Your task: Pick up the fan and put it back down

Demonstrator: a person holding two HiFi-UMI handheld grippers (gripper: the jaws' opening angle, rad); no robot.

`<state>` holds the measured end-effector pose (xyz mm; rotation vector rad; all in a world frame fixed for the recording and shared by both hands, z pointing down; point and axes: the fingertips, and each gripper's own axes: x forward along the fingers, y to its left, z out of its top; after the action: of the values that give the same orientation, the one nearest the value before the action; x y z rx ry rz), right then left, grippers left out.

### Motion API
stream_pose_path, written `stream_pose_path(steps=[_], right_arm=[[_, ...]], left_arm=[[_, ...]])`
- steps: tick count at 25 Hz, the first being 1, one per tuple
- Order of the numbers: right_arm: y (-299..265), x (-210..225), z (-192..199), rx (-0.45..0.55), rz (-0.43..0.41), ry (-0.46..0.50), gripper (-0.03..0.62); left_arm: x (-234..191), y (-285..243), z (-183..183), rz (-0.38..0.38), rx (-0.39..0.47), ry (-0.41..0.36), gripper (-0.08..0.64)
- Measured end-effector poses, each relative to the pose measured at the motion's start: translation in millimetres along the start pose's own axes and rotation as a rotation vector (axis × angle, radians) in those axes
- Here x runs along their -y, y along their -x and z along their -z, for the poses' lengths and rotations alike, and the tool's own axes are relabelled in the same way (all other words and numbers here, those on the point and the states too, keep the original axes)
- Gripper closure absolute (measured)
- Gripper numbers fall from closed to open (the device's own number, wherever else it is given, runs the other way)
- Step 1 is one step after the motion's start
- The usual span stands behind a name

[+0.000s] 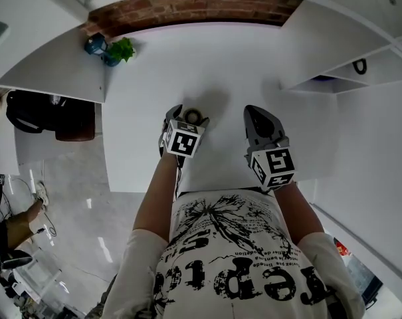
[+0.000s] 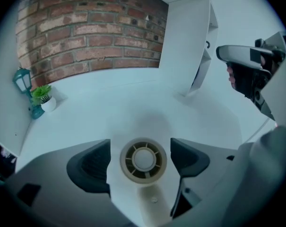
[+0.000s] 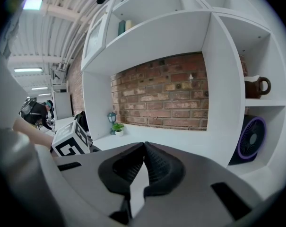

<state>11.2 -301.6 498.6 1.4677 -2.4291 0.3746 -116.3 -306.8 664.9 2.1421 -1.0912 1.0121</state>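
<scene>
Big white tabletop point(image 1: 220, 65) runs back to a red-brown brick wall point(image 1: 194, 5), w/ white shelf units point(image 3: 218, 56) either side.

Person in a white tee w/ black print point(image 1: 234, 258) holds both tools over the near part of the top.

Left gripper point(image 2: 140, 145): jaws wide apart, one each side of the small round beige plastic fan point(image 2: 143, 161). Thin gap shows on the left side, right pad v. close to the rim; can't tell if it touches. Fan's grille faces the camera, its beige base visible below it. In head view the fan sits btwn the jaw tips near mid-table, front part.

Right gripper point(image 3: 143, 145): jaws pressed together, tips meeting, nothing btwn them. It's beside the left one, apart from the beige fan.

On a lower right shelf: a dark fan w/ purple ring point(image 3: 250, 138); shelf above it has a brown jug w/ handle point(image 3: 256, 85).

Back left corner of the top: small green plant in a white pot point(image 2: 42, 94), just beside a teal lantern-style ornament point(image 2: 22, 82).
</scene>
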Motion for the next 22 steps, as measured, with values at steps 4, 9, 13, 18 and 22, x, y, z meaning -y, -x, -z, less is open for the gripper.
stream_pose_path(steps=[4,9,13,18,22], right_arm=[[6.3,-5.6,-16.3,0.026,-0.001,0.017,0.577],[18.4,-6.8,-35.4,0.073,0.016,0.036,0.578],[28.6,-9.8,-46.7,0.105,0.031,0.049,0.577],[42.3,-17.4,-61.6,0.156,0.036,0.07,0.578],[57.0,-29.3,-71.5,0.189,0.03,0.101,0.577]], left_arm=[[7.9,22.7,-20.1,0.039,0.065,-0.031,0.181],[14.1,69.9,-56.5,0.049,0.242,-0.07,0.183],[12.6,119.9,-83.1,0.024,0.379,-0.068,0.275],[17.5,177.8,-107.3,0.005,0.54,-0.096,0.428],[19.5,218.8,-113.5,-0.049,0.62,-0.144,0.523]])
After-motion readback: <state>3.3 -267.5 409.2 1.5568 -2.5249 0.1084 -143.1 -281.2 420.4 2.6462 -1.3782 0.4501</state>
